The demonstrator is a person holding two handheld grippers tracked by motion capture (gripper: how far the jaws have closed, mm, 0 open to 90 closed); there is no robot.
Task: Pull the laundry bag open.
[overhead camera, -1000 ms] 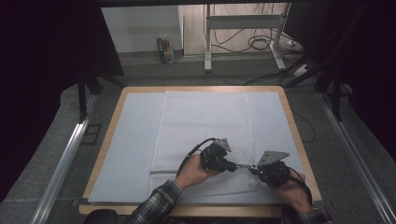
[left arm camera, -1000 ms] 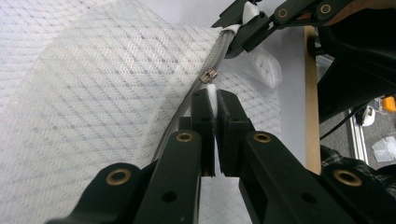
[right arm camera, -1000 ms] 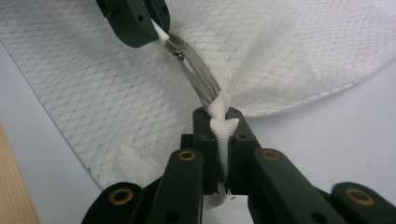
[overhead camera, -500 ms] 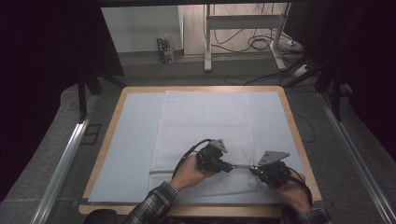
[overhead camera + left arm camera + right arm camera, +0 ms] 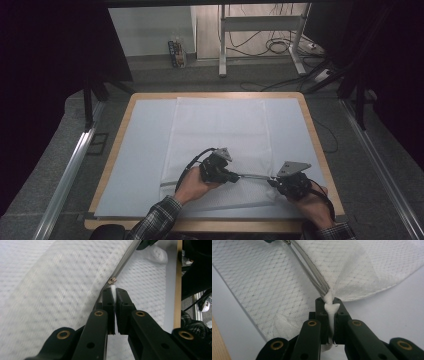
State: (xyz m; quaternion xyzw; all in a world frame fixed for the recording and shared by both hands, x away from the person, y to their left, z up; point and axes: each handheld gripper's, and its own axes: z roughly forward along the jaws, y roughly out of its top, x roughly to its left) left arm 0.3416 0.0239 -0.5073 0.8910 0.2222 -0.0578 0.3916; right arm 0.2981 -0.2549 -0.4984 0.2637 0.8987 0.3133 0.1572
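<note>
1. my left gripper (image 5: 115,293) is clamped down tight on the little white pull tab (image 5: 113,289) of the zipper; the metal slider (image 5: 112,280) sits right past my jaw tips, touching the tab.

2. my right gripper (image 5: 329,302) is pinched shut on the bunched fabric at the end of the zipper (image 5: 310,270); the cloth is scrunched up between the jaws, so that's my anchor.

3. from the high view, the left gripper (image 5: 231,176) and right gripper (image 5: 274,182) sit near each other at the near edge of the white mesh bag (image 5: 220,135); the zipper (image 5: 255,176) runs as a taut line between them; the bag lies flat on the pale mat (image 5: 142,150) covering the wooden table (image 5: 320,145), near the middle and toward my side.

4. so the step I'm on, best guess: working the zipper, one hand holding the end and the other on the slider; can't honestly tell from here whether the teeth between the grippers are shut or parted.

5. next move calls for keeping the right grip planted and drawing the left straight along the zipper line, low and level; if I pull off-axis the thin tab could slip out, or the mesh could snag in the slider.
</note>
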